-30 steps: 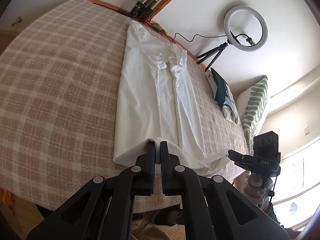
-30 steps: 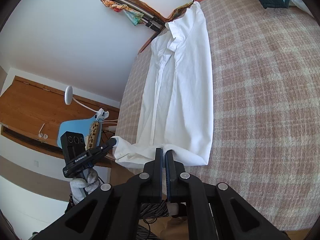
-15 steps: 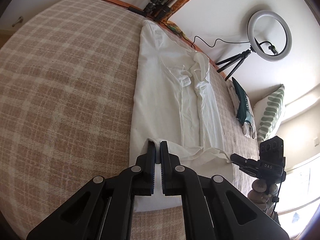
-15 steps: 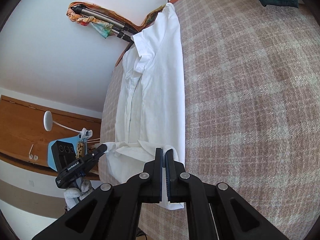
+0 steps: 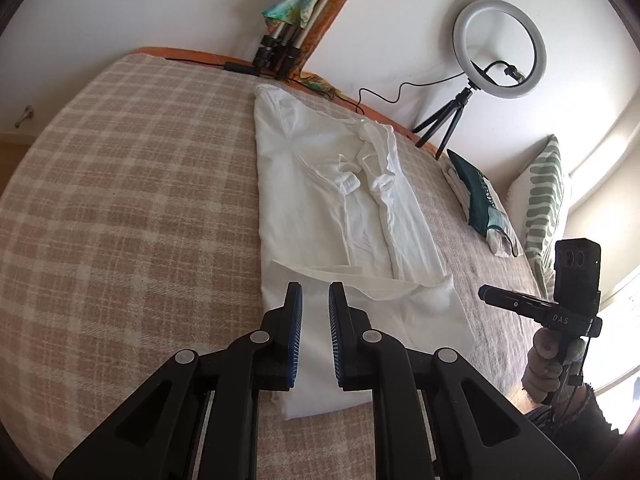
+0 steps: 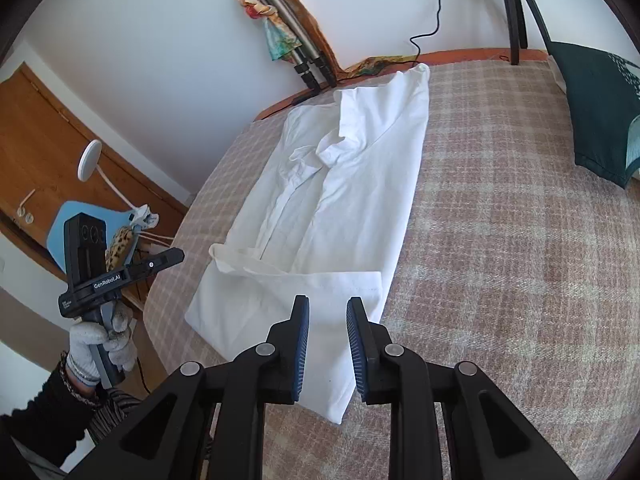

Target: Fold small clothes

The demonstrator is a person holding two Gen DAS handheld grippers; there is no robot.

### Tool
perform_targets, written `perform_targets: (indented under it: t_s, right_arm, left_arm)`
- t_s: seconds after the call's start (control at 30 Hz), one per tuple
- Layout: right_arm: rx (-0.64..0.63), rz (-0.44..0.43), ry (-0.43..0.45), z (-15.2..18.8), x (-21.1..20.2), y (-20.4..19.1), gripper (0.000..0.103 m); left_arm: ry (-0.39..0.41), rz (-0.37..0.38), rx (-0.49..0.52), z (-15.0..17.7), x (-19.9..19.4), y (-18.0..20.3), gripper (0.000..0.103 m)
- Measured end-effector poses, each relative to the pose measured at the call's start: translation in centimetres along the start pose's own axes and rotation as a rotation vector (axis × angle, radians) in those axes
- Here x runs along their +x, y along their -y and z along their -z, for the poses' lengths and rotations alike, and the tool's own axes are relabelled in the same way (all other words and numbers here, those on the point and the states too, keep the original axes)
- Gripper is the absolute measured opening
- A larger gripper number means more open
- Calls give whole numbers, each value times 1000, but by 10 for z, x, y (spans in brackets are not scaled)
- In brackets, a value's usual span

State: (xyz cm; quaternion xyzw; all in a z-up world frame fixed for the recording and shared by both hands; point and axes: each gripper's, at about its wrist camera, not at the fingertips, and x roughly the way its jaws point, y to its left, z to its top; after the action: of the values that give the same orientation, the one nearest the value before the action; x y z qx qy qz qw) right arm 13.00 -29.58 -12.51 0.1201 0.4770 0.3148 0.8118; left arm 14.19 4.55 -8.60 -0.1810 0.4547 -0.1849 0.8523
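- Left wrist view: the left gripper has its jaws a little apart and opening. Nothing is pinched; white cloth shows through the gap, lying below the blue pads, which do not press on it.
- The white shirt lies on the bed, spread lengthwise away from the jaws, its collar toward the far edge. Its near hem is turned back over the body as a folded band, directly beneath and just beyond the jaw tips.
- At the right edge, the right gripper is seen side-on in a gloved hand, just off the folded band's right end; from here I cannot tell how far its jaws are open.
- A ring light stands by the wall; a dark green garment and a striped pillow lie to the right of the shirt.
- Right wrist view: the right gripper has its jaws slightly apart and opening, with nothing clamped. The shirt's folded lower part lies under the gap and stretches away left of the tips.
- The left gripper, held in a gloved hand, hovers just beside the left end of the folded hem.
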Motion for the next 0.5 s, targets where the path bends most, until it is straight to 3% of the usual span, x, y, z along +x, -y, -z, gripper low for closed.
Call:
perform_targets:
  t_s: [0.1,0.23,0.37,0.5]
  right_arm:
    - [-72,-29,-60,7,13,-13,21]
    - [-129,27,-113,9,37,-20,21]
    - [-109,53,-113,-3,49,-13,21]
    - [-74,125,-101,-16,58,-2,21]
  left_arm:
    - [-79,38,23,12,17,7,12]
    - [-151,52,16,20,44,12,12]
    - [-135,60,-27,10,56,11,12]
    - [-84,-28,-39,-5,63,5,12]
